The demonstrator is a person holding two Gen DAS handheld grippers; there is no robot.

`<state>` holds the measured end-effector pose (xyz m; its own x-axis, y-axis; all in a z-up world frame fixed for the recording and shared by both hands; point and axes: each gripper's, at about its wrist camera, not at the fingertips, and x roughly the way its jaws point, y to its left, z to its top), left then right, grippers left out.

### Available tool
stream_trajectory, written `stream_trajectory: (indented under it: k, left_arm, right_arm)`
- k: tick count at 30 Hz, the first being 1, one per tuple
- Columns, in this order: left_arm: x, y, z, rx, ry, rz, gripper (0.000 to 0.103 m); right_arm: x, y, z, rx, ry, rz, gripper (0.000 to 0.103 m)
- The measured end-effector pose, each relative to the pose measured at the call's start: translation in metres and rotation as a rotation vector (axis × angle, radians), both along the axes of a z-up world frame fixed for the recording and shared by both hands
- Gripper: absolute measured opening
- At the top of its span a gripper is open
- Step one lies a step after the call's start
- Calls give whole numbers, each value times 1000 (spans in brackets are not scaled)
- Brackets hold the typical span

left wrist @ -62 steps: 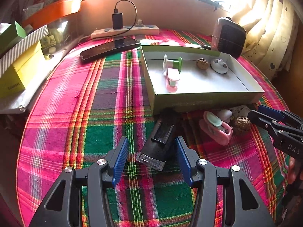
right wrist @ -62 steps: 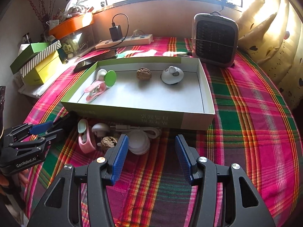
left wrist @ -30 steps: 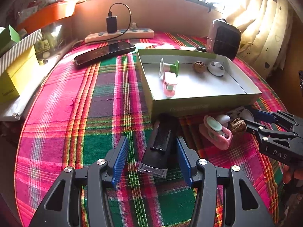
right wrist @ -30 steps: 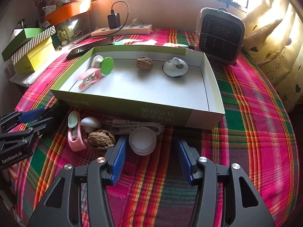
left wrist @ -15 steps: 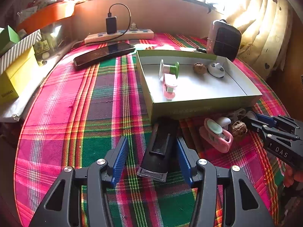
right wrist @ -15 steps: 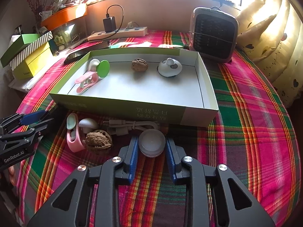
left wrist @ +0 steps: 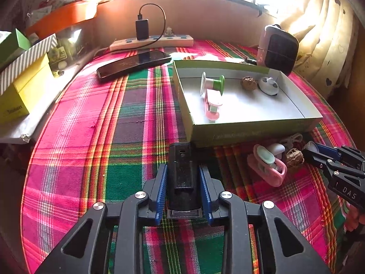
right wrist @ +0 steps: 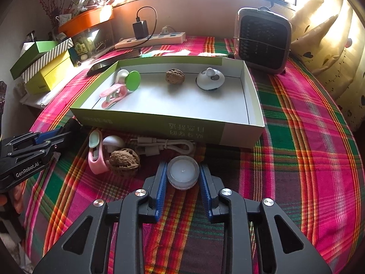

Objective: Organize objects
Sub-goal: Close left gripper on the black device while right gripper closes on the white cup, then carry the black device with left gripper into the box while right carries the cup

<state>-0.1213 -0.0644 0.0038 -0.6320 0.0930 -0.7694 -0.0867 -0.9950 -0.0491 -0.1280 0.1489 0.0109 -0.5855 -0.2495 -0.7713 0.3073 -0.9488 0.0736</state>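
We see our left gripper [left wrist: 182,185] closing its blue pads on the sides of a black rectangular device [left wrist: 182,178] lying on the plaid cloth [left wrist: 102,125], just before the green-walled box [left wrist: 251,130]; our right gripper [left wrist: 319,157] sits at the right edge.

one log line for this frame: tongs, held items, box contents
left tongs: closing on black device | right tongs: shut on round white puck | box: two clips, walnut, white dome | both items on cloth
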Motion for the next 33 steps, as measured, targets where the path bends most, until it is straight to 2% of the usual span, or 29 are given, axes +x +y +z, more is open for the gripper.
stream_trajectory:
  k: [9,33]
  left_arm:
    - [1,0,0,10,-1,26,25]
    - [10,1,6,66,0,5,25]
  right_arm:
    - [1,-2,-1,0,1,15,29]
    - [6,-5,2,4,11,19,29]
